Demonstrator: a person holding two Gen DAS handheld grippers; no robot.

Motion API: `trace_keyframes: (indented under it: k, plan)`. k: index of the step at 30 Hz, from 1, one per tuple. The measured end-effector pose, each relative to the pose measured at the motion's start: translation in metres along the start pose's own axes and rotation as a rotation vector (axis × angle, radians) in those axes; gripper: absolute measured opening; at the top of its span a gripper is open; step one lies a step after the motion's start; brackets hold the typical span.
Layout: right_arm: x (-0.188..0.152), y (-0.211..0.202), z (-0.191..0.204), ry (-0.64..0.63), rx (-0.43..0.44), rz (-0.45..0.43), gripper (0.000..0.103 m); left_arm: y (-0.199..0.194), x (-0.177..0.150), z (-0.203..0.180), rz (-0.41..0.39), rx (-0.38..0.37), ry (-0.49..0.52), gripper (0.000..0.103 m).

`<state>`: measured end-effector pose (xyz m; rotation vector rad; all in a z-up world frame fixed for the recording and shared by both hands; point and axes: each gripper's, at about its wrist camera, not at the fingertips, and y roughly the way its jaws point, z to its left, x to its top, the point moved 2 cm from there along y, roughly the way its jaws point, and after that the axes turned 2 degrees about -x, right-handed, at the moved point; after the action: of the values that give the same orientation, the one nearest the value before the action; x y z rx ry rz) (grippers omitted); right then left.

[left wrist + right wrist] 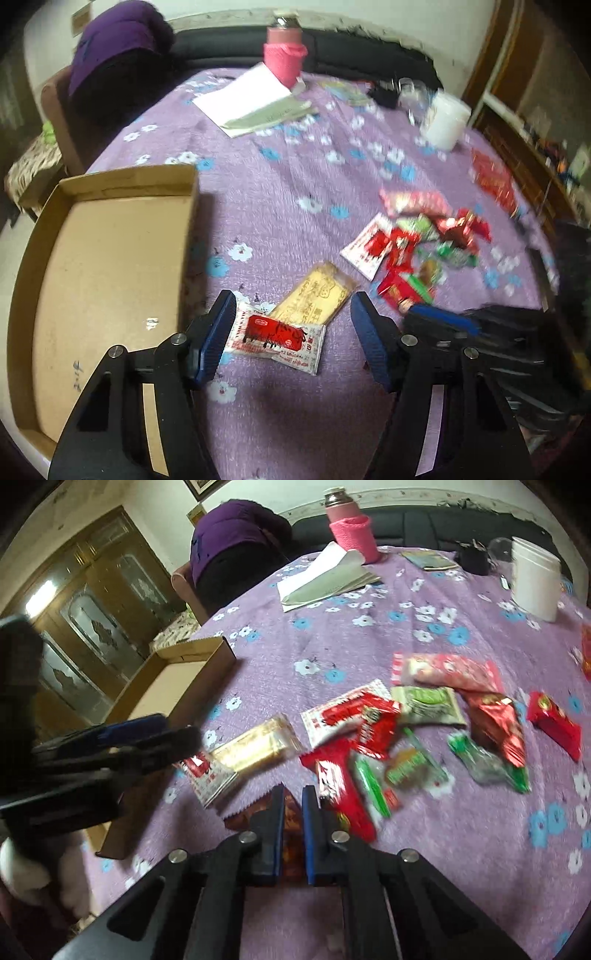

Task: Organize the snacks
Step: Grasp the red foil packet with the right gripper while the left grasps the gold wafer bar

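Wooden glass-fronted cabinet (92, 602), pale wall (258, 494)

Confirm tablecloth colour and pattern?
Purple tablecloth with white and blue flowers; the right wrist view shows it most sharply.

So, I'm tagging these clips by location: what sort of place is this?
Probably a home living or dining room: a table under a purple floral cloth, a dark sofa behind it, and a wooden glass-door cabinet.

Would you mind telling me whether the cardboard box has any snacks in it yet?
Empty. The left wrist view shows the cardboard box with a bare brown floor; the snacks all lie on the tablecloth.
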<state>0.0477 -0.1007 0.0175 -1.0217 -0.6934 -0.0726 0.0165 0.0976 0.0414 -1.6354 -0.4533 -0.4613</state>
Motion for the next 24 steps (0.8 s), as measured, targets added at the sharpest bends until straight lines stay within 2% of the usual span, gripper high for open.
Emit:
trace_keyframes:
  k: [2, 4, 9, 12, 14, 16, 21, 24]
  plan:
    - [-0.002, -0.007, -0.002, 0.001, 0.015, -0.015, 0.012, 0.006, -0.004, -0.003, 0.021, 0.048, 0.034, 0.065]
    - [-0.003, -0.01, -0.001, -0.007, 0.034, -0.029, 0.012, 0.007, -0.009, -0.002, 0.025, 0.072, 0.025, 0.065]
    - [-0.005, -0.007, 0.011, -0.066, 0.074, -0.067, 0.021, 0.002, -0.018, 0.014, 0.012, 0.071, -0.086, 0.065]
    - [-0.009, 0.003, 0.02, -0.118, 0.07, -0.062, 0.025, 0.01, -0.021, 0.015, 0.043, 0.058, -0.127, 0.065]
    - [-0.01, 0.01, 0.021, -0.135, 0.055, -0.063, 0.04, 0.017, -0.021, 0.011, 0.051, 0.045, -0.135, 0.065]
    - [-0.012, 0.014, 0.02, -0.132, 0.055, -0.057, 0.044, 0.02, -0.02, 0.007, 0.046, 0.048, -0.123, 0.065]
    - [-0.016, 0.018, 0.022, -0.136, 0.065, -0.053, 0.044, 0.029, -0.014, 0.001, 0.017, 0.03, -0.108, 0.065]
    - [-0.021, 0.024, 0.027, -0.154, 0.068, -0.018, 0.042, 0.034, -0.012, -0.005, -0.001, 0.02, -0.077, 0.065]
